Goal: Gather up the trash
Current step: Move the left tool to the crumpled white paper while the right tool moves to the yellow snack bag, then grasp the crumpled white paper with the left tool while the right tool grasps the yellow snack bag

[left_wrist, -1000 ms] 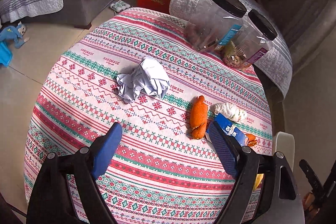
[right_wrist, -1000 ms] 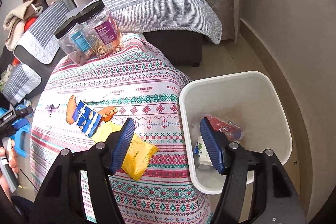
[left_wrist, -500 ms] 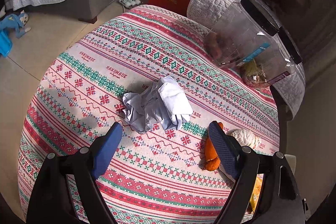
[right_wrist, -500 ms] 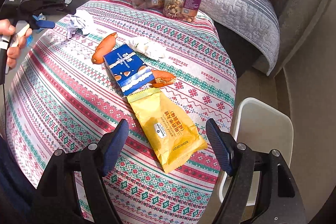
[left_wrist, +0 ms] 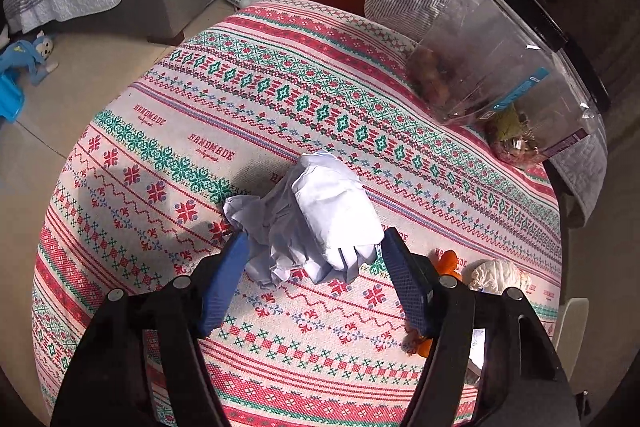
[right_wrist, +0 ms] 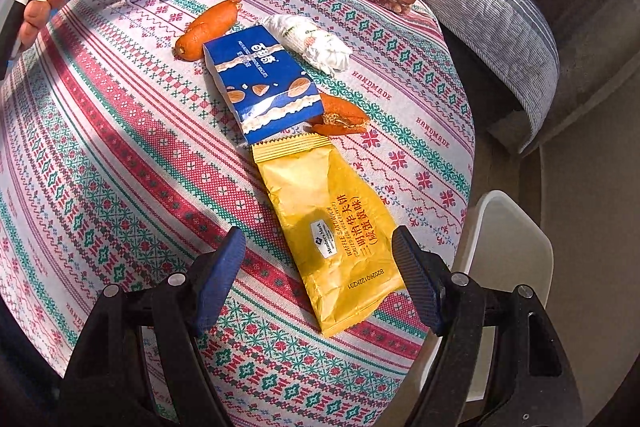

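crumpled paper [left_wrist: 316,223] between closing left fingers [left_wrist: 224,279]

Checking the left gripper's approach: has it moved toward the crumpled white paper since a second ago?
Yes. The left gripper has come in over the tablecloth to straddle the crumpled white paper, its jaws just closing around it.
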`<state>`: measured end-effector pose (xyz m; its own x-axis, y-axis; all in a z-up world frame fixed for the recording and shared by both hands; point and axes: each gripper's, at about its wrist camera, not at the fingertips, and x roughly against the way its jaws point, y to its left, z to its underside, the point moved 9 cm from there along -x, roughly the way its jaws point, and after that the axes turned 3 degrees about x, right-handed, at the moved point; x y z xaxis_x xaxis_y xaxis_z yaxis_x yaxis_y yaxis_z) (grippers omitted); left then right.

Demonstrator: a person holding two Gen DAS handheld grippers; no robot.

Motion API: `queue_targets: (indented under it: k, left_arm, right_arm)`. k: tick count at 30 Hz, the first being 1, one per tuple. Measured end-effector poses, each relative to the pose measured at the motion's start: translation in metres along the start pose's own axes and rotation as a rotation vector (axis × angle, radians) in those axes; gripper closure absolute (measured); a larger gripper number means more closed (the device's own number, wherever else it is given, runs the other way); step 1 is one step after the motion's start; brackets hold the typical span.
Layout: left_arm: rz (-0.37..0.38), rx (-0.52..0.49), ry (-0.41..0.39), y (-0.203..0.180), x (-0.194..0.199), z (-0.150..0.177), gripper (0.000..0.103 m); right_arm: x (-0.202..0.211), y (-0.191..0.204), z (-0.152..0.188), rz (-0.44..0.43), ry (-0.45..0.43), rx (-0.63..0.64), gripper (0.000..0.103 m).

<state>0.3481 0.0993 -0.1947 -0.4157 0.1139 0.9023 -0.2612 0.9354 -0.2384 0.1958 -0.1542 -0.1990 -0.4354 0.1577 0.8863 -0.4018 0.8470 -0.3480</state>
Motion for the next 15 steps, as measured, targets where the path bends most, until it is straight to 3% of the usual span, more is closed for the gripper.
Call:
queue_targets:
  k: [1, 3, 6, 8, 10, 15]
  left_arm:
    - [0.014, -0.005, 0.0, -0.002, 0.001, 0.0, 0.052]
    - [0.011, -0.016, 0.002, -0.003, 0.002, 0.003, 0.055]
    - [0.01, -0.02, 0.003, -0.002, 0.005, 0.007, 0.059]
    - [0.014, -0.01, 0.006, 0.001, 0.011, 0.009, 0.06]
    - [0.033, 0.008, 0.006, 0.002, 0.018, 0.009, 0.06]
    - [0.07, 0.019, -0.005, -0.002, 0.039, 0.015, 0.06]
  right_arm:
    - [-0.004, 0.001, 0.0, 0.004, 0.01, 0.005, 0.031]
    - [-0.01, 0.004, 0.001, 0.01, 0.027, 0.017, 0.033]
    - [-0.015, 0.007, 0.001, 0.005, 0.043, 0.019, 0.047]
    - [-0.018, 0.007, 0.003, -0.005, 0.059, 0.01, 0.063]
    - [-0.022, 0.005, 0.005, -0.005, 0.078, 0.006, 0.072]
    - [-0.029, 0.009, 0.006, -0.007, 0.09, 0.021, 0.086]
